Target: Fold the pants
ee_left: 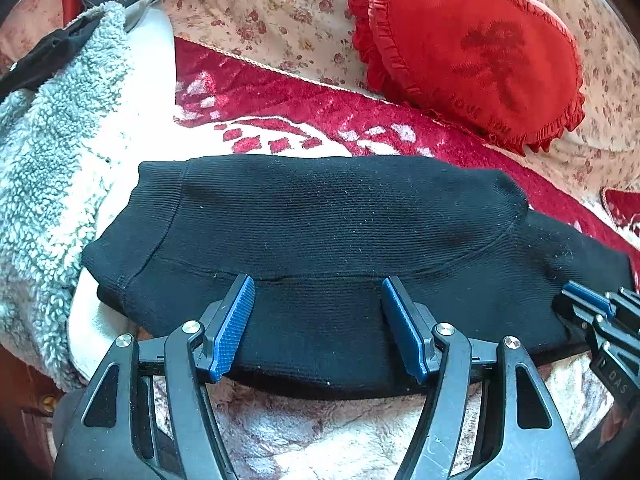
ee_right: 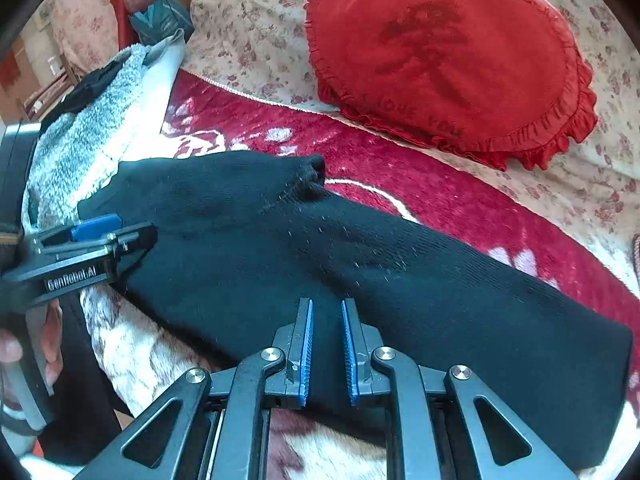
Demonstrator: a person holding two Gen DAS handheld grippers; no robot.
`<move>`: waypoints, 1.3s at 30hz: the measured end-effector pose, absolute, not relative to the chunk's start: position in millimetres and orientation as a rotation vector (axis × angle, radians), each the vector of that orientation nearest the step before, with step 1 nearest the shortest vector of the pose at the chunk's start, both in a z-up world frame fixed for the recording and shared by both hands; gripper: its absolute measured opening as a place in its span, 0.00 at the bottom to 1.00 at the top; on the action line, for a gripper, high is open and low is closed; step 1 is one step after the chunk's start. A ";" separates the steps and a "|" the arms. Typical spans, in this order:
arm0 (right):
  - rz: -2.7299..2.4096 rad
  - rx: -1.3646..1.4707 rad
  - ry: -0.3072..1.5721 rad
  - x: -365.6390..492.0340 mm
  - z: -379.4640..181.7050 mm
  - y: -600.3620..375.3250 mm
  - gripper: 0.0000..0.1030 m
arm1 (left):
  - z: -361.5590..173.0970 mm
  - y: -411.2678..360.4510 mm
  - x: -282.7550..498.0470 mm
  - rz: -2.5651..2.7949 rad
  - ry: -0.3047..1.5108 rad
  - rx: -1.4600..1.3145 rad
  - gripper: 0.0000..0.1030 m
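The black knit pants (ee_left: 320,232) lie folded on the red and white blanket, running left to right; in the right wrist view they (ee_right: 360,264) stretch from the upper left to the lower right. My left gripper (ee_left: 318,292) is open, its blue pads (ee_left: 234,328) resting on the near edge of the pants. My right gripper (ee_right: 327,312) has its jaws narrowly apart over the pants' near edge, with black cloth between the pads; whether it grips is unclear. It also shows in the left wrist view (ee_left: 592,308).
A red heart-shaped cushion (ee_left: 472,48) lies behind the pants on a floral sheet (ee_left: 260,4). A grey fleece garment (ee_left: 52,168) is piled at the left. The red and white blanket (ee_left: 288,100) covers the bed.
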State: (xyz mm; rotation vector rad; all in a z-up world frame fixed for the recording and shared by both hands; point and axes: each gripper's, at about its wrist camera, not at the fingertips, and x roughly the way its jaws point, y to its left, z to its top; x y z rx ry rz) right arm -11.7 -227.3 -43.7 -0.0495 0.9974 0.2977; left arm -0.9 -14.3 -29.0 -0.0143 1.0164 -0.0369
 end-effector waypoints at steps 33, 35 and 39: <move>0.163 0.055 0.972 -52.6 -38.3 -288.5 0.25 | -19.1 -70.7 -27.8 -0.147 1.014 0.049 0.64; 0.149 0.053 0.982 -51.6 -42.6 -292.9 0.25 | -21.3 -79.3 -27.6 -0.159 1.015 0.067 0.64; 0.144 0.051 0.978 -50.4 -41.3 -295.3 0.26 | -23.8 -89.8 -24.6 -0.169 1.017 0.087 0.64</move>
